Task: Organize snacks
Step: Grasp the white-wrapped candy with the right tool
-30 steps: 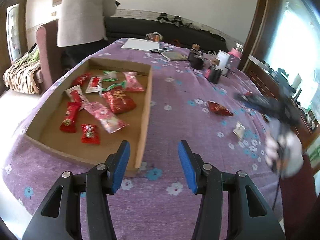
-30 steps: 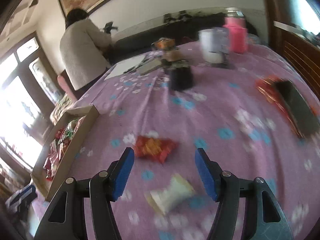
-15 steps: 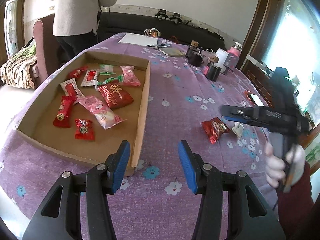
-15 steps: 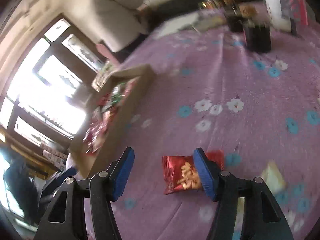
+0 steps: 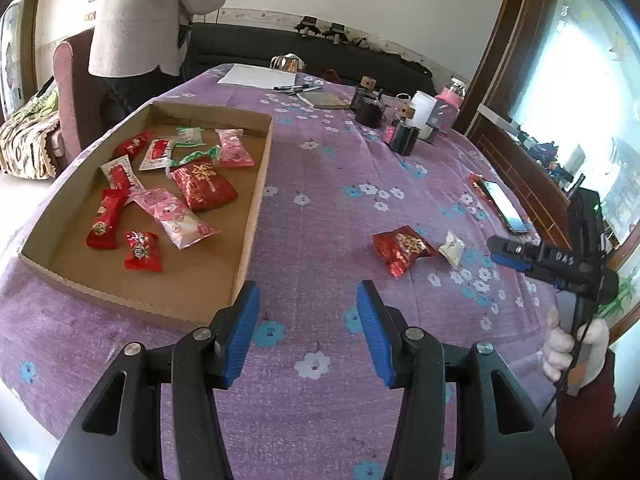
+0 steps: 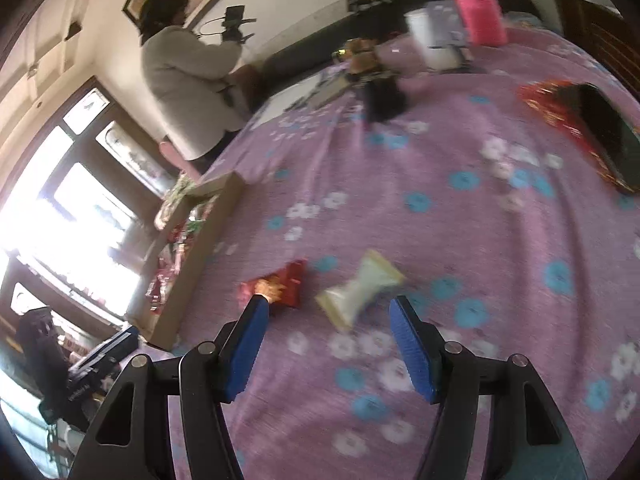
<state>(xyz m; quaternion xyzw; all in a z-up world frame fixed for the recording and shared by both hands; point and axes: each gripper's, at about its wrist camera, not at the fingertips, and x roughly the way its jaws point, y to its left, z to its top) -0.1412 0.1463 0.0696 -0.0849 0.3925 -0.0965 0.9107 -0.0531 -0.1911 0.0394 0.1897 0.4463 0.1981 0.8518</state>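
A shallow cardboard tray [image 5: 256, 200] on the purple flowered tablecloth holds several red, pink and white snack packets. Right of it a red snack packet [image 5: 402, 246] and a small white packet [image 5: 452, 248] lie loose on the cloth. My left gripper [image 5: 308, 300] hovers open and empty by the tray's near right corner. My right gripper [image 5: 500, 251], held in a hand, sits just right of the white packet. In the right wrist view my right gripper [image 6: 326, 312] is open, with the white packet [image 6: 360, 290] just ahead of its fingers and the red packet [image 6: 280, 286] at the left fingertip.
A phone [image 5: 504, 206] lies on another red packet near the table's right edge. Black cups [image 5: 404, 138], a white jar [image 5: 426, 114], a pink bottle [image 5: 450, 104], paper [image 5: 258, 76] and pens stand at the far end. A person [image 5: 148, 20] in a pale top stands behind the table.
My right gripper has swung sideways: the red packet has gone from between its fingers to its left fingertip, and the white packet now lies ahead. My left gripper has hardly moved.
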